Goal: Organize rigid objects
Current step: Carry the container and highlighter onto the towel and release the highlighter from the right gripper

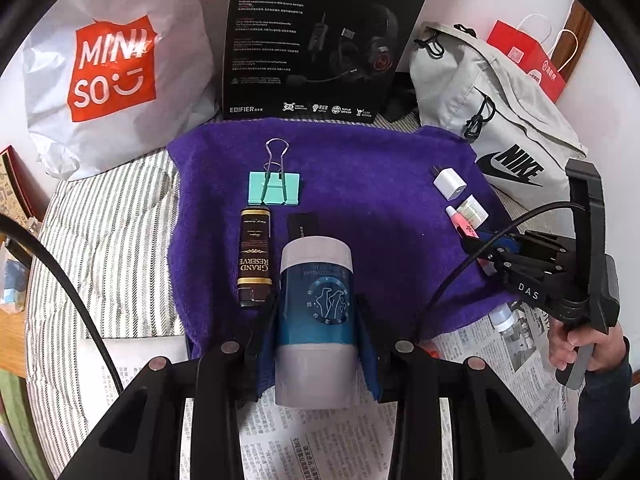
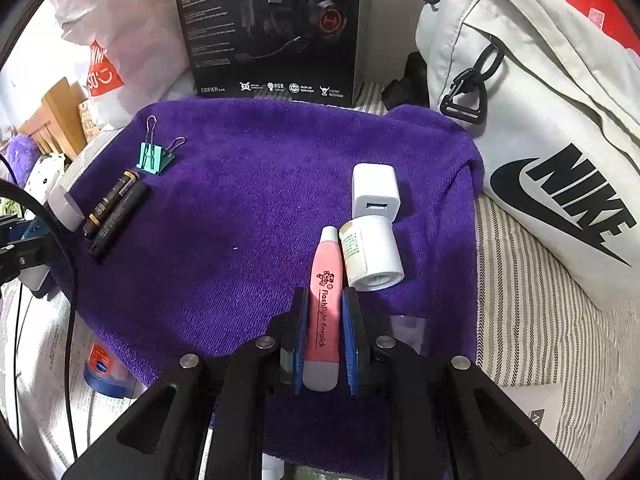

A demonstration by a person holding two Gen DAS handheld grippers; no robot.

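A purple towel (image 1: 360,184) (image 2: 248,208) holds the objects. My left gripper (image 1: 318,320) is shut on a white and blue cylindrical bottle (image 1: 316,320), at the towel's near edge; the bottle's white end also shows in the right wrist view (image 2: 66,208). Beside it lie a dark Grand Reserve tube (image 1: 255,256) (image 2: 108,204), a black bar (image 1: 302,226) (image 2: 120,220) and a teal binder clip (image 1: 274,188) (image 2: 154,158). My right gripper (image 2: 325,340) (image 1: 476,240) is shut on a pink flashlight earpick (image 2: 326,300) (image 1: 460,222), next to a white roll (image 2: 372,256) (image 1: 474,210) and a white charger cube (image 2: 375,192) (image 1: 450,184).
Behind the towel stand a black headset box (image 1: 320,40) (image 2: 272,28), a Miniso bag (image 1: 112,68) and a white Nike bag (image 1: 500,120) (image 2: 552,140). Newspaper (image 1: 320,440) lies in front. A blue tin (image 2: 104,372) and a small clear bottle (image 1: 502,318) lie off the towel.
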